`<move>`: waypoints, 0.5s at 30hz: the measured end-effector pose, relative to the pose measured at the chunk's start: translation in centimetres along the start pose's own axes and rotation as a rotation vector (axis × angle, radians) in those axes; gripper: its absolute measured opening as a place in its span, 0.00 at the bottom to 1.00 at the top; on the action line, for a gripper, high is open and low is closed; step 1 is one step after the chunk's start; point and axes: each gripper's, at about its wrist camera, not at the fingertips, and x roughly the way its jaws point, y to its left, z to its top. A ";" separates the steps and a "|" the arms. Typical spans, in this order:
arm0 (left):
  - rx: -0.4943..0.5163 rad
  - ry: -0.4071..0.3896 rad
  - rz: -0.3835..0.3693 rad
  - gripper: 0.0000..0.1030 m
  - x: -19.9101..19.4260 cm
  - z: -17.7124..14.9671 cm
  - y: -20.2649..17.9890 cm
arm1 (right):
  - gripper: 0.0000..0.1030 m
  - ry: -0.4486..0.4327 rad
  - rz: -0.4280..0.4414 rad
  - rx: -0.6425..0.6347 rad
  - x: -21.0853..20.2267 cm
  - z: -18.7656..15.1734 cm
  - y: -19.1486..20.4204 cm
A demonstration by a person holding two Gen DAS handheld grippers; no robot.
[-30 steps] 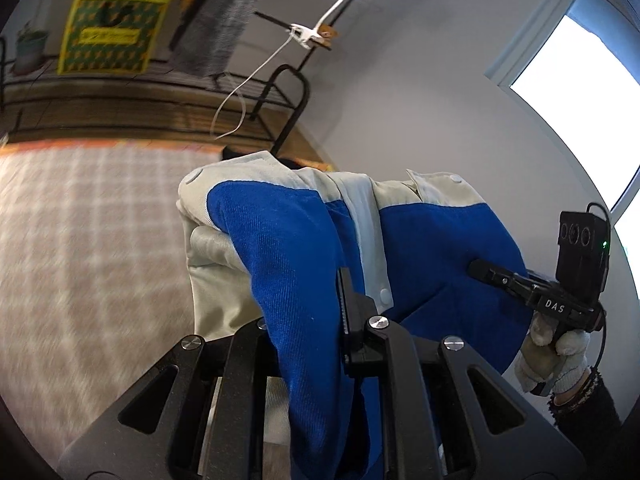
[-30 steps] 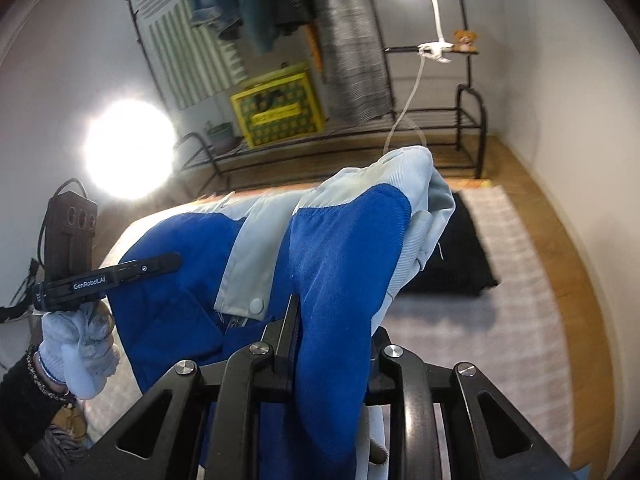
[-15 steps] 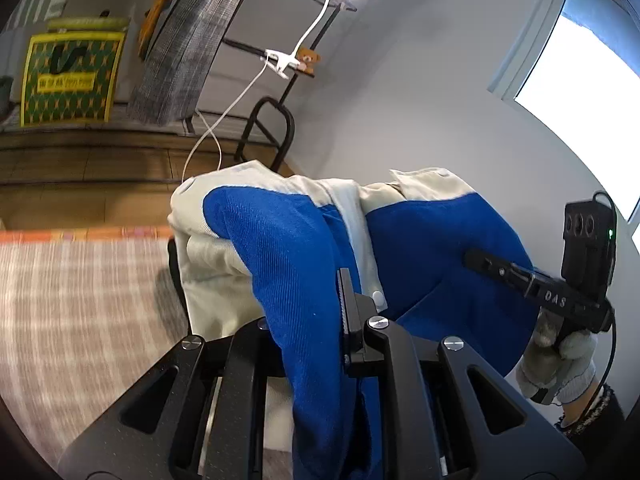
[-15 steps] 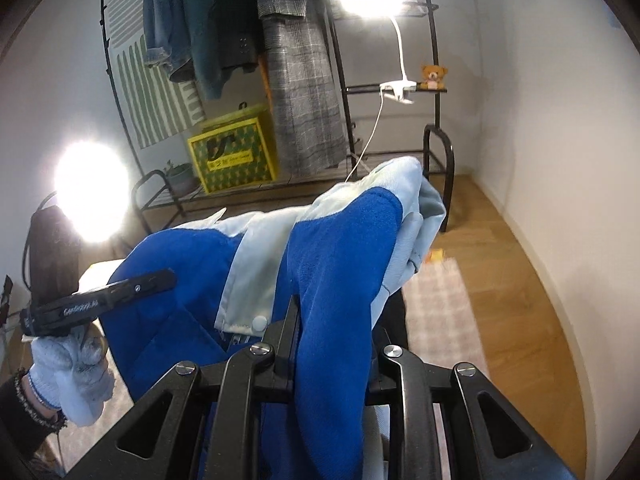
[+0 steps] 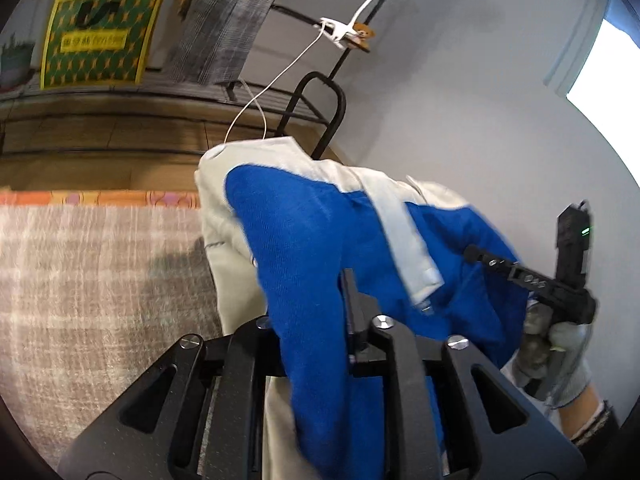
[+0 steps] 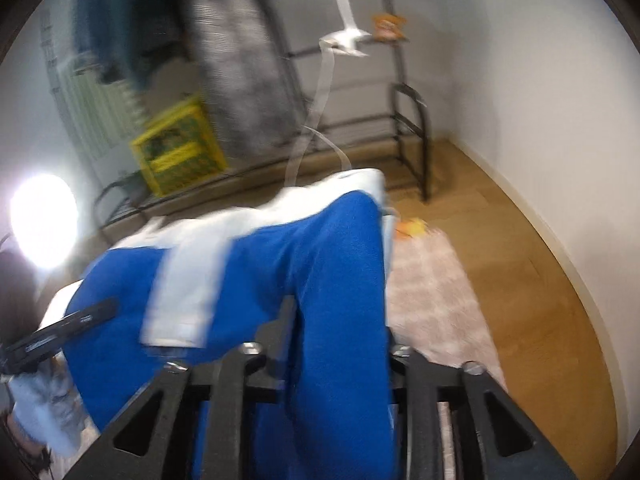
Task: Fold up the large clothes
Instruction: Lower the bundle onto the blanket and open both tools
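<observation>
While the blue and cream jacket hangs in the air between the two tools, a fold of its blue cloth runs down through each pair of tongs. On the left tongs only one dark finger shows beside the cloth, the other is covered, and the jaws have just been opening with the fold between them; whether the pads press on it I cannot tell. The right tongs are blurred in their own view, their jaws have just been opening too, and the blue fold fills the gap, grip unclear. From the left wrist view the right tongs show again at the jacket's far side, carried by a gloved hand. Below the jacket lies a pale checked rug on a wooden floor. Behind stand a black metal rack, a yellow crate and a grey hanging garment against the wall
</observation>
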 end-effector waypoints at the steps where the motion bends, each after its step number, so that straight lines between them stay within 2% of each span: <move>1: -0.006 0.000 0.003 0.23 0.0 0.0 0.2 | 0.37 0.016 -0.012 0.013 0.6 -0.2 -0.4; 3: -0.016 -0.003 0.008 0.31 -0.2 -0.2 0.4 | 0.39 0.035 -0.052 0.000 1.4 -0.5 -0.3; 4: -0.031 -0.006 0.013 0.34 -0.5 -0.2 0.7 | 0.46 0.044 -0.080 -0.017 1.7 -0.7 -0.1; 5: -0.044 -0.010 0.013 0.38 -0.9 -0.3 0.9 | 0.59 0.051 -0.130 -0.029 1.9 -0.7 0.1; 6: -0.054 -0.014 0.006 0.39 -1.3 -0.4 1.2 | 0.63 0.049 -0.167 -0.034 2.0 -0.6 -0.1; 12: 0.024 0.001 0.086 0.41 -3.3 -0.8 0.4 | 0.64 -0.011 -0.189 0.023 -1.1 -0.4 -1.0; 15: 0.027 -0.011 0.088 0.41 -5.3 -0.8 -0.3 | 0.64 -0.038 -0.187 0.020 -3.2 -0.3 -0.5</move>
